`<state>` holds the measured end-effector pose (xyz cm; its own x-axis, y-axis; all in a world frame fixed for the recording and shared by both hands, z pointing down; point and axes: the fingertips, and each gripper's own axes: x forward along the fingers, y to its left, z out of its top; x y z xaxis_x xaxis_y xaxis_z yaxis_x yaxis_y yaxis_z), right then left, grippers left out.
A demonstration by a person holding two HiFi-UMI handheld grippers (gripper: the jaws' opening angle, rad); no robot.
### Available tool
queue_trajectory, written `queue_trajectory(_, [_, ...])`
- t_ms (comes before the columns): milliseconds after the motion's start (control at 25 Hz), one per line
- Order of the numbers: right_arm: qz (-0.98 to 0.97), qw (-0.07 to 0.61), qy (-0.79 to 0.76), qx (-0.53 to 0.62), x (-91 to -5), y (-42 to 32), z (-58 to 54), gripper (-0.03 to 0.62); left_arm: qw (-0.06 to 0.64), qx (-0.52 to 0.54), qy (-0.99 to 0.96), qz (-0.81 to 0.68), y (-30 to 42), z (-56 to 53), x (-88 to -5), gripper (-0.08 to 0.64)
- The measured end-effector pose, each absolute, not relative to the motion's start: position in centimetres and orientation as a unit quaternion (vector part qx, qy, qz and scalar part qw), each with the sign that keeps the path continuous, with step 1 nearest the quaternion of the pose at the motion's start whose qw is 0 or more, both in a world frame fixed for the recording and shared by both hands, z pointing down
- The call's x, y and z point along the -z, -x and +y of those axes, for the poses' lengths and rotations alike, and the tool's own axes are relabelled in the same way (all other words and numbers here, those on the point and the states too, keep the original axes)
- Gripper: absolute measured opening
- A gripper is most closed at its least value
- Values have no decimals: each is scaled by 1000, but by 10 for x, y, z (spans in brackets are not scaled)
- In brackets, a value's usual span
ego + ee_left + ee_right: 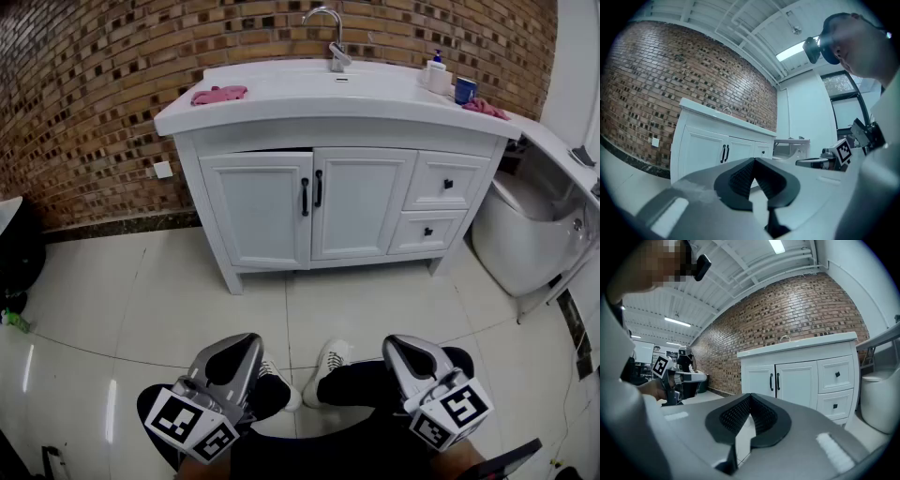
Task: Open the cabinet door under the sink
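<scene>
**Both grippers held low, far from the closed cabinet**

The white cabinet (281, 141) stands against the brick wall (84, 84), on the far side of a white tiled floor (169, 300). On top of it is the sink (319, 84) with a metal tap (330, 33), and a pink cloth (218, 94) lies at the left end of the top. Under the sink are two doors side by side, the left door (258, 211) and the right door (361, 202). Their two black handles (305, 197) stand upright, close together at the middle. A thin dark gap shows along the top edge of the left door, and the right door sits flush. I cannot tell if the left door is a little open. To the right of the doors are two small drawers (445, 183), one above the other.

The left gripper (246, 339) and the right gripper (394, 342) are at the bottom of the head view, just above the person's shoes (330, 361). Both are well apart from the cabinet and both point toward it. In the left gripper view the jaws are pressed together at the tips with nothing between them. In the right gripper view it is the same: the jaws are clenched and empty. Neither gripper touches a handle.
</scene>
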<state>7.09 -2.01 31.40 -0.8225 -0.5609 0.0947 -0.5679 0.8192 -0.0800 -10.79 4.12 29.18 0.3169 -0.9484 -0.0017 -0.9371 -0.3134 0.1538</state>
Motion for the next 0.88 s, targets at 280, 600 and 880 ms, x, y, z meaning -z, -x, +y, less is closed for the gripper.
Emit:
queue_trajectory(280, [-952,34,-300,-49,-315,-69,-25,8,58,41,-810,-582,110,37,-292,5])
queue_trajectory(600, [-950,36,-307,-45,-318,-65,-37,8,60,35,-813,-578,109,27,-297,5])
queue_trajectory(880, [-949,39,-308,-44,-320,-52,-59,8,67,37,-814,-576,113,5,-301,5])
